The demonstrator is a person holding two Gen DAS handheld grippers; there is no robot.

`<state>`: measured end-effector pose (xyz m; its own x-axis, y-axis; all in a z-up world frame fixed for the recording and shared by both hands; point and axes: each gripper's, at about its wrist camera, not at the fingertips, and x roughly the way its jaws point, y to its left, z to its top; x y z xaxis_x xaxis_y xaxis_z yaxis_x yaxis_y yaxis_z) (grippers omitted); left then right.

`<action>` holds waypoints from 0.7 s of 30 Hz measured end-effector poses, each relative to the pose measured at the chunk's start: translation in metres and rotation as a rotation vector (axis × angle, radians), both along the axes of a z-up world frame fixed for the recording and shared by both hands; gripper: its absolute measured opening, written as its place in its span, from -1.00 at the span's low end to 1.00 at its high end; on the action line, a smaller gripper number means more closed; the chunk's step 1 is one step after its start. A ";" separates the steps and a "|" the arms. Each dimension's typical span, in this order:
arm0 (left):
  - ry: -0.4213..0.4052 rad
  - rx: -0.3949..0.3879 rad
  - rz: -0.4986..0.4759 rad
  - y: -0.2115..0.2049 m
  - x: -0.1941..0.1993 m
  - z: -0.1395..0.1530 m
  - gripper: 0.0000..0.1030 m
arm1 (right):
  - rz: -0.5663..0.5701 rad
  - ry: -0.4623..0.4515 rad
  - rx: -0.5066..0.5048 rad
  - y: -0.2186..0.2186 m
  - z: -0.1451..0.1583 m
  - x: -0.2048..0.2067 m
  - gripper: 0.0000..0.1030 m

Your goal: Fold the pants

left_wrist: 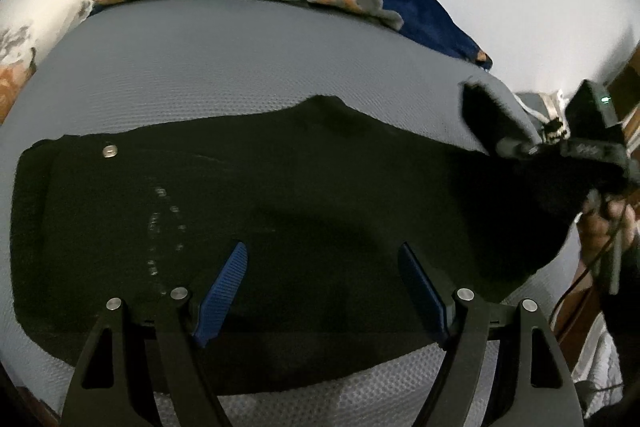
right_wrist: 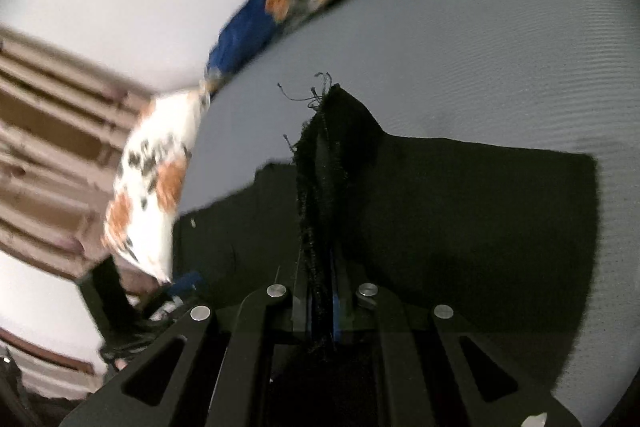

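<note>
Two tongs over black cloth pants on grey bed sheet: left gripper wide open with nothing in it, right gripper tight on frayed hem, mid-frame.

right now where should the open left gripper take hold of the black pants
Grip the waistband end, near the metal button, coming in flat from the near edge. The black pants lie flat on the mattress, the left gripper hovers open above them, and the right gripper already pinches the frayed leg end.
</note>
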<state>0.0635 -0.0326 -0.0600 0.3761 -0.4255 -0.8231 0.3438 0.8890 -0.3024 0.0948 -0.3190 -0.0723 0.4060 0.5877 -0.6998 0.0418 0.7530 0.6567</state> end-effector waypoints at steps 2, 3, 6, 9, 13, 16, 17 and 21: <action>-0.001 -0.013 0.007 0.007 0.000 0.002 0.52 | 0.046 0.017 -0.022 0.022 -0.009 0.006 -0.86; -0.004 -0.017 0.012 0.010 0.000 0.003 0.52 | 0.074 0.025 -0.045 0.035 -0.014 0.010 -0.86; -0.007 -0.035 0.026 0.021 -0.001 0.005 0.52 | 0.139 0.051 -0.105 0.069 -0.027 0.016 -0.85; -0.004 -0.050 0.039 0.027 0.000 0.005 0.52 | 0.177 0.077 -0.142 0.091 -0.040 0.015 -0.85; 0.001 -0.075 0.041 0.031 -0.002 0.006 0.52 | 0.184 0.077 -0.188 0.103 -0.043 0.015 -0.69; 0.006 -0.091 0.034 0.031 -0.003 0.005 0.52 | 0.167 0.073 -0.168 0.103 -0.039 0.015 -0.34; 0.009 -0.095 0.030 0.030 -0.004 0.005 0.52 | 0.156 0.062 -0.157 0.102 -0.036 0.014 -0.29; 0.033 -0.132 0.016 0.027 -0.007 0.004 0.52 | 0.109 0.023 -0.131 0.097 -0.020 0.010 -0.10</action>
